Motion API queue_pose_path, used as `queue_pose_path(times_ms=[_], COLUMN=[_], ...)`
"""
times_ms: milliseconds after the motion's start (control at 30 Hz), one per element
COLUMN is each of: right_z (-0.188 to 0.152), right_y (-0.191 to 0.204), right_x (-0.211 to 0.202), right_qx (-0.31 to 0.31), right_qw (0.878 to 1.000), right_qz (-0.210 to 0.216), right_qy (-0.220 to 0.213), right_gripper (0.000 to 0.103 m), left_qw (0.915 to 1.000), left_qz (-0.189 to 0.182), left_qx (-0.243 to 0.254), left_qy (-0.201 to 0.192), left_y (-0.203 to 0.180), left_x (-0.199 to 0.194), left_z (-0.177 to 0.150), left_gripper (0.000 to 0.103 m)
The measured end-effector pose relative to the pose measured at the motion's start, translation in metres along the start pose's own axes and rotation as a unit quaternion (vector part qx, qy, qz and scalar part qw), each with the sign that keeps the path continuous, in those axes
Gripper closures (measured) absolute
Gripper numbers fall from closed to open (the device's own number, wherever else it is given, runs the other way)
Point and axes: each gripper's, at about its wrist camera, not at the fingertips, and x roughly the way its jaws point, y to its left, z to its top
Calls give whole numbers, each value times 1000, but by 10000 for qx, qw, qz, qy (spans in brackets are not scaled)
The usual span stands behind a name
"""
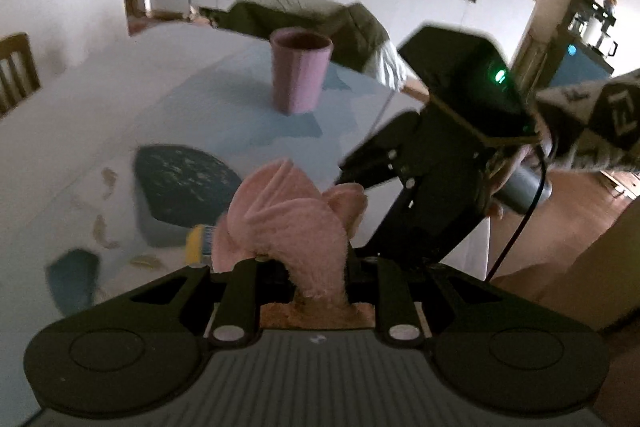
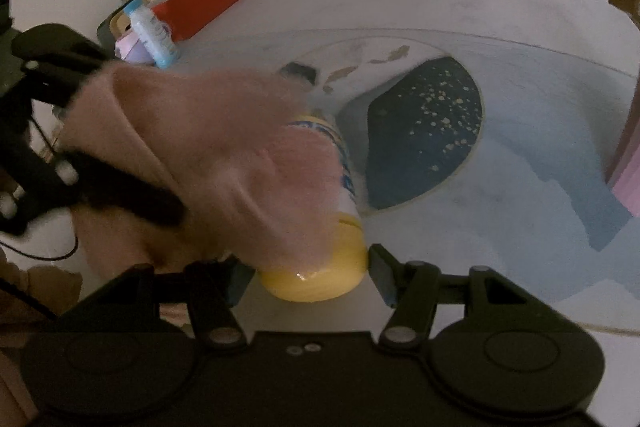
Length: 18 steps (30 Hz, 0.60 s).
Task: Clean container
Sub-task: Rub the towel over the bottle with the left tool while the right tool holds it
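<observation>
The container [image 2: 320, 259] is a bottle with a rounded yellow end and a white body carrying blue print that is too blurred to read. It lies tipped between the jaws of the right gripper [image 2: 310, 277], yellow end toward the camera; the jaws sit at each side of that end, and I cannot tell whether they press on it. A fuzzy pink cloth [image 2: 208, 147] drapes over its upper half. The left gripper [image 1: 306, 269] has its jaws clamped together on that cloth. Below is the desk [image 2: 500, 7], covered by a pale blue cloth with a dark blue speckled patch [image 2: 424, 139]. Farther back on it stands a pink cup [image 1: 300, 71], well apart from the container.
</observation>
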Motion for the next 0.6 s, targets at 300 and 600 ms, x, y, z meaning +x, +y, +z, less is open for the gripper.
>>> queue_pose_path(times_ms=[300, 600], right_z=[0, 2], right_y=[8, 4], right_x=[1, 1], right_qx=[-426, -427], right_qw=[9990, 9990], right_qz=[-98, -123], right_qy=[118, 107], right_gripper=[42, 42], left_qw=[9994, 9955], left_qz=[224, 669], left_qx=[-150, -662], left_qy=[221, 122], left_y=[17, 59], left_x=[18, 12], left_z=[-2, -5], left_gripper=[83, 84])
